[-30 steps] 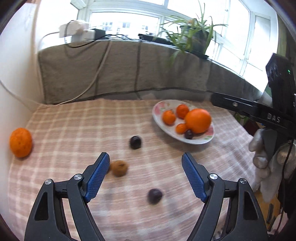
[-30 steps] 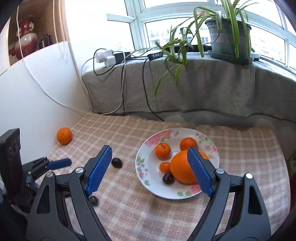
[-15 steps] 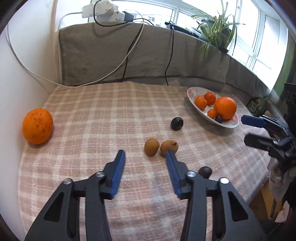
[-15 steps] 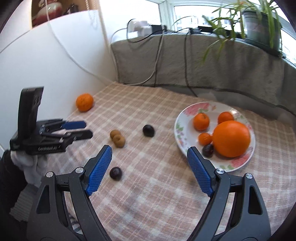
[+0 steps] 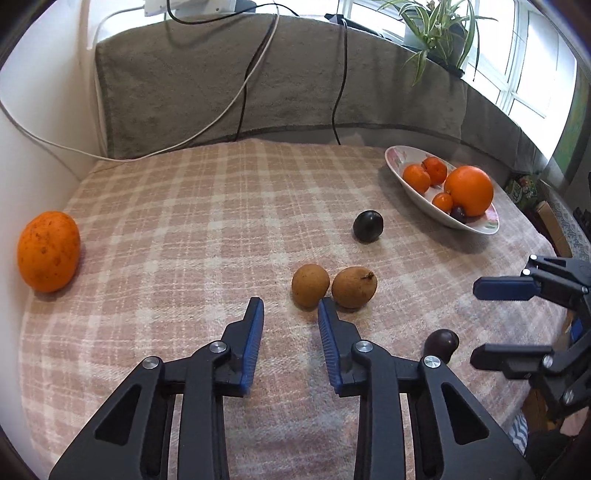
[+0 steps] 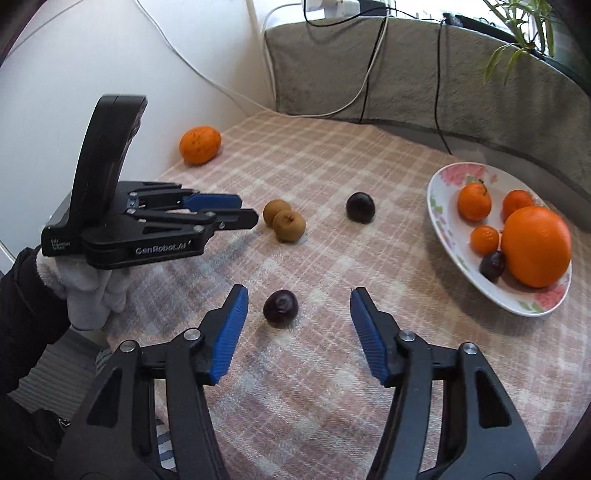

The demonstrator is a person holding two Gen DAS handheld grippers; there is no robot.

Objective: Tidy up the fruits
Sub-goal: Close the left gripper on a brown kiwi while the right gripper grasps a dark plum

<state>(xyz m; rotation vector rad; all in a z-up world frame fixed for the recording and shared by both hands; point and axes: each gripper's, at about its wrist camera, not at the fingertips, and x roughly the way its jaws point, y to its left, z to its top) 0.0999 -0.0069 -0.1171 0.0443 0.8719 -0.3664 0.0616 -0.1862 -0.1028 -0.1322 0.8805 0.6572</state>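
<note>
A white flowered plate point(image 5: 402, 155) point(image 6: 441, 218) holds a large orange point(image 5: 469, 190), small oranges and a dark plum. On the checked cloth lie two brown kiwis point(image 5: 310, 285) point(image 5: 354, 287), a dark plum point(image 5: 368, 226) point(image 6: 360, 207), a second plum point(image 6: 280, 308) point(image 5: 441, 343) and an orange point(image 5: 48, 251) point(image 6: 200, 144) at the far left. My left gripper point(image 5: 290, 308) is open and empty, just short of the kiwis. My right gripper point(image 6: 298, 297) is open and empty, with the near plum between its fingers but ahead of the tips.
A grey blanket-covered ledge point(image 5: 295, 81) runs behind the table, with cables point(image 5: 340, 74) hanging over it and a potted plant point(image 5: 432, 26) on top. A white wall point(image 6: 92, 55) bounds the left side. The table's front edge drops off near both hands.
Both grippers swung left from the plate toward the loose fruit. My left gripper's fingers narrowed and came close to the kiwis. My right gripper came down around the near plum.
</note>
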